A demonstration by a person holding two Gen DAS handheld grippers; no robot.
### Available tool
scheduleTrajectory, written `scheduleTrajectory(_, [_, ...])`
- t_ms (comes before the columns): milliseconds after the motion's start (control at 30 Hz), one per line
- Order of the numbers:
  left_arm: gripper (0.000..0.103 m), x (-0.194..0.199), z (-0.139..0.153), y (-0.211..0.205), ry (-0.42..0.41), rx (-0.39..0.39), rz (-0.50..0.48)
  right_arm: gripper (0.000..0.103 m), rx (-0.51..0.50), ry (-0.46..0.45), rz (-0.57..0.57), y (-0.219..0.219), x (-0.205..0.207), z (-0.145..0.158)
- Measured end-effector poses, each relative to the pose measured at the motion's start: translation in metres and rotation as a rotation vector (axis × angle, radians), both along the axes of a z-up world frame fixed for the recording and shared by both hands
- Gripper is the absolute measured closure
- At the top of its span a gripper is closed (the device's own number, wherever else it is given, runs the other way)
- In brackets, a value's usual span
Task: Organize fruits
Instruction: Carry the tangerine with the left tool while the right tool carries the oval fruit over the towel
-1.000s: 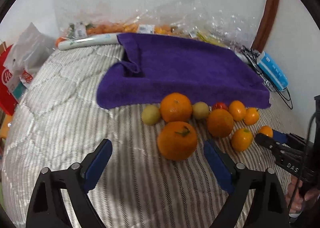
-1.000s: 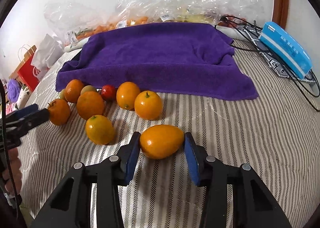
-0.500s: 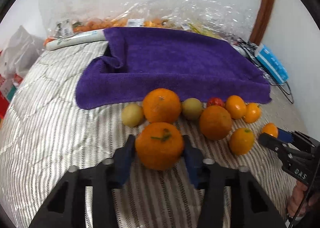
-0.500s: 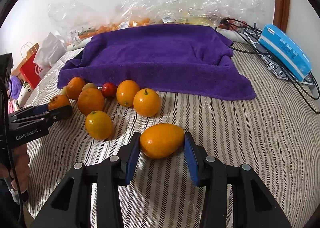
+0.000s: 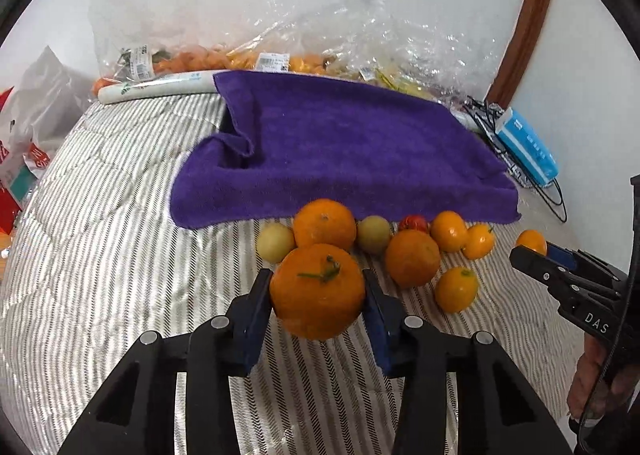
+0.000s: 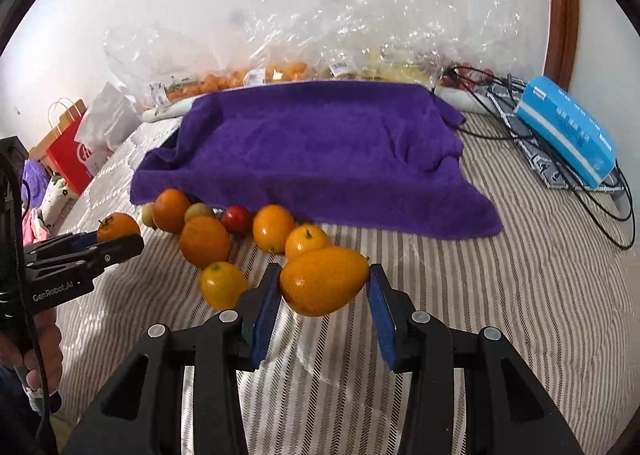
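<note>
Purple towel (image 5: 340, 159) lies on striped bedding (image 5: 100, 255) behind the fruit cluster (image 5: 416, 251); left gripper (image 5: 318, 307), jaws just closed, pinches a big stemmed orange (image 5: 318, 291), right gripper (image 6: 324, 303) pinches an oval orange-yellow fruit (image 6: 324, 281).

My left gripper (image 5: 318, 303) clamps a stemmed orange (image 5: 318, 291); my right gripper (image 6: 324, 301) an oval yellow-orange fruit (image 6: 324, 281); other fruits (image 5: 412, 257) cluster beside the purple towel (image 5: 340, 159).

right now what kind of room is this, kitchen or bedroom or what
Probably a bedroom, not a kitchen: the fruit lies on a striped quilted bed cover against a wall, with a purple towel spread on it and shopping bags beside it.
</note>
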State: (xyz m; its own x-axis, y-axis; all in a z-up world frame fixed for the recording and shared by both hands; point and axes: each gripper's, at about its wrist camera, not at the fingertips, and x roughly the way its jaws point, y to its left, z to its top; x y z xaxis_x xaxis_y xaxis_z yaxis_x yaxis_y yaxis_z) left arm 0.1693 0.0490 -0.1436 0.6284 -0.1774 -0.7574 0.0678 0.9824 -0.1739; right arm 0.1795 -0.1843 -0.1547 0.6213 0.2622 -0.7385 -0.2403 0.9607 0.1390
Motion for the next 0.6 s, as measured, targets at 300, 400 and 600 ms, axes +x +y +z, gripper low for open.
scheduleTrajectory(300, [0.062,0.011,0.029,0.006,-0.052,0.002,0.015,0.06,0.022,-0.041,-0.015,-0.001,0.014,0.026])
scheduleTrajectory(400, [0.062,0.02,0.041,0.007,-0.079,0.006,0.022,0.06,0.016,-0.074,-0.012,0.001,0.021,0.039])
scheduleTrajectory(600, [0.062,0.039,0.056,0.012,-0.116,-0.002,0.049,0.06,0.013,-0.126,-0.002,0.003,0.036,0.054])
